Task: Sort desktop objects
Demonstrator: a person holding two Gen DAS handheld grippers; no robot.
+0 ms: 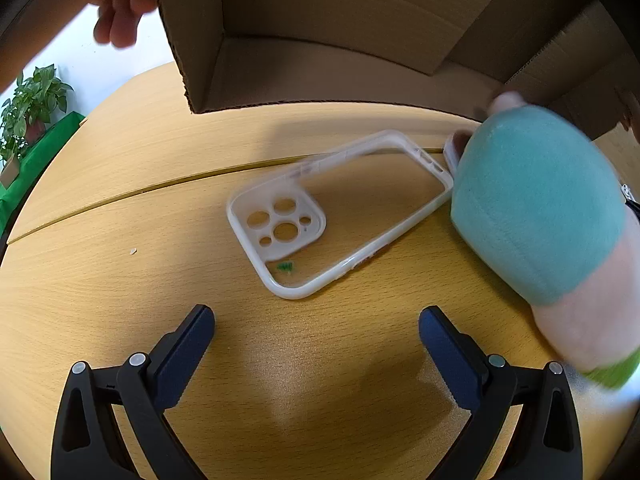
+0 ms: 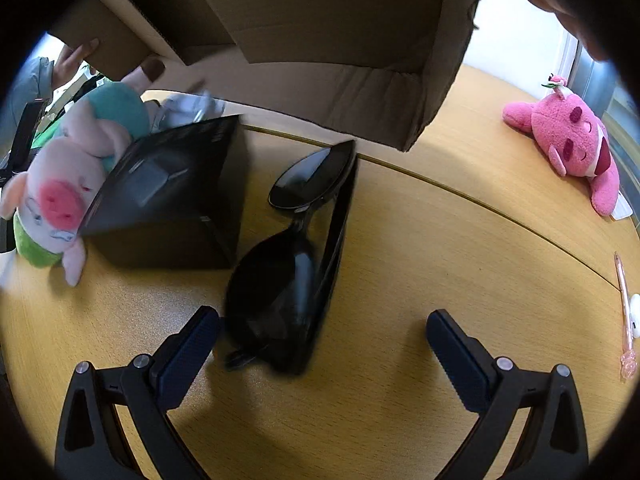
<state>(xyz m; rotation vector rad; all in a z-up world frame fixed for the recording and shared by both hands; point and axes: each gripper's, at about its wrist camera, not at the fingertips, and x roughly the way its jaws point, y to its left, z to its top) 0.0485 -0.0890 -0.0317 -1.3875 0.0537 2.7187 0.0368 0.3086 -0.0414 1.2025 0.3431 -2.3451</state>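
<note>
A clear white-rimmed phone case (image 1: 340, 216) lies flat on the wooden table, just ahead of my open, empty left gripper (image 1: 316, 336). A plush pig in a teal hat (image 1: 536, 208) lies at its right; the pig also shows in the right wrist view (image 2: 68, 184). Black sunglasses (image 2: 296, 256) lie folded on the table, their near end between the fingers of my open, empty right gripper (image 2: 322, 340), close to the left finger. A black box (image 2: 168, 200) stands left of the sunglasses, touching the pig.
A large cardboard box (image 1: 320, 40) is held over the table's far side by a person's hands; it also shows in the right wrist view (image 2: 340, 40). A pink plush (image 2: 568, 144) and a pink pen (image 2: 626, 312) lie at right. A potted plant (image 1: 32, 108) stands far left.
</note>
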